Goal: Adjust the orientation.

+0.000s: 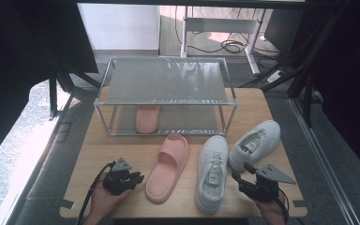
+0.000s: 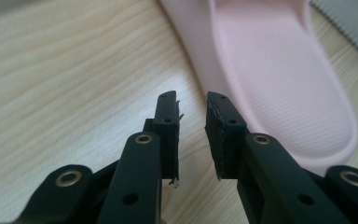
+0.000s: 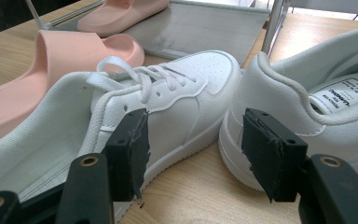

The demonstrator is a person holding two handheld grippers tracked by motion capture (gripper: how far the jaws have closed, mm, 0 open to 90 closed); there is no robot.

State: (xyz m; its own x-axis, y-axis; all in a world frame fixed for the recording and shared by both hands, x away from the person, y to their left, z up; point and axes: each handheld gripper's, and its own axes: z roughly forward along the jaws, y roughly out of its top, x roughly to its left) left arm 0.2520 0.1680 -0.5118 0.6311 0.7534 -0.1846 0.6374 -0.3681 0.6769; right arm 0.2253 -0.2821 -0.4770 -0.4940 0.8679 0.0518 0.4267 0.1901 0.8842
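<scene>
A pink slipper (image 1: 168, 166) (image 2: 279, 84) (image 3: 51, 60) lies on the wooden table (image 1: 108, 150), toe toward the rack. Its mate (image 1: 148, 118) (image 3: 121, 14) sits on the lower shelf of the metal shoe rack (image 1: 166, 79). Two white sneakers rest to the right: one (image 1: 212, 171) (image 3: 168, 102) beside the slipper, the other (image 1: 255, 143) (image 3: 317, 102) angled away. My left gripper (image 1: 138, 178) (image 2: 191, 100) hovers just left of the slipper's heel, jaws narrowly apart around nothing. My right gripper (image 1: 241, 173) (image 3: 196, 114) stands open near both sneakers' heels, apart from them.
The rack stands at the back middle of the table with a bare top shelf. Bare wood lies left of the slipper and at the front left. The table's front edge is close under both hands. Dark frame legs and cables stand beyond the table.
</scene>
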